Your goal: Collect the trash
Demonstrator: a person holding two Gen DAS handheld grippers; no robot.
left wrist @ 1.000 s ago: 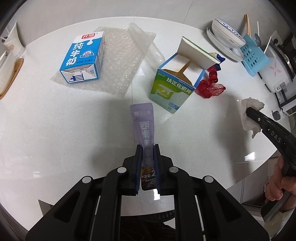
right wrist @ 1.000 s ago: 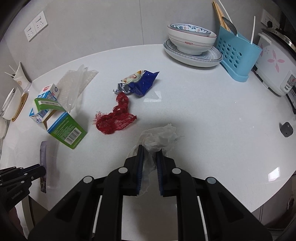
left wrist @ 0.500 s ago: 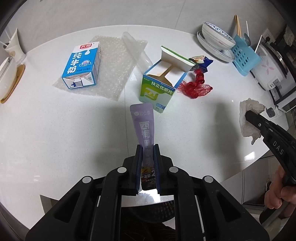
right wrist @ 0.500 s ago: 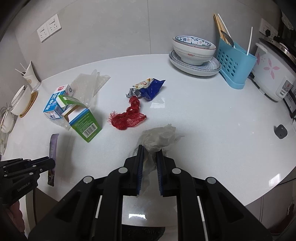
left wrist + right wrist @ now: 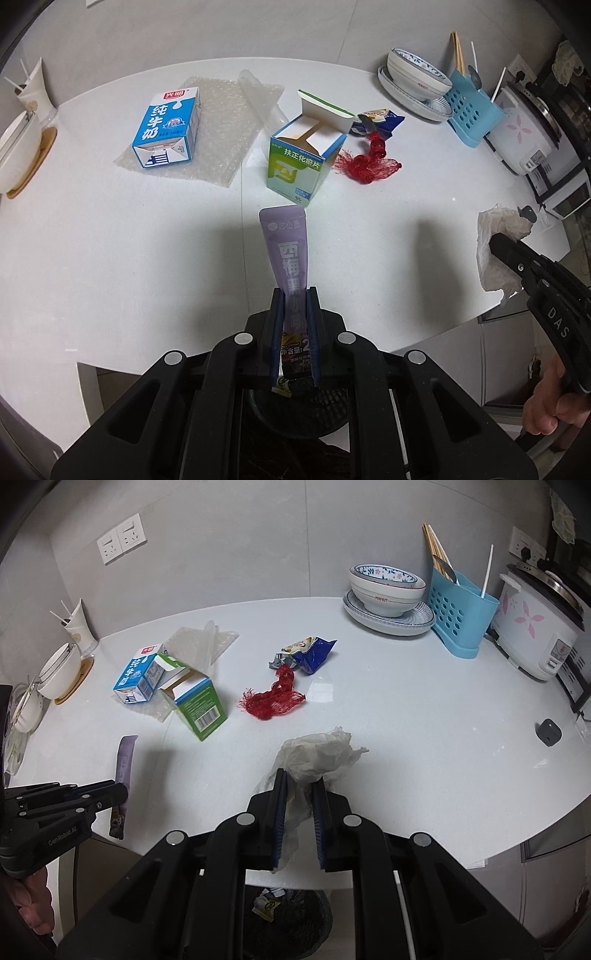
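Between the left gripper (image 5: pixel 295 295) pads sits the purple sachet (image 5: pixel 288 251); the right gripper (image 5: pixel 299 779) clamps crumpled tissue (image 5: pixel 317 749).

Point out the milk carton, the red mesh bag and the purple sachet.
milk carton (image 5: pixel 168 127), left wrist view, on its blue printed top face.
red mesh bag (image 5: pixel 272 698), right wrist view, on the bunched netting at its middle.
purple sachet (image 5: pixel 288 251), left wrist view, on the printed face above the gripper.
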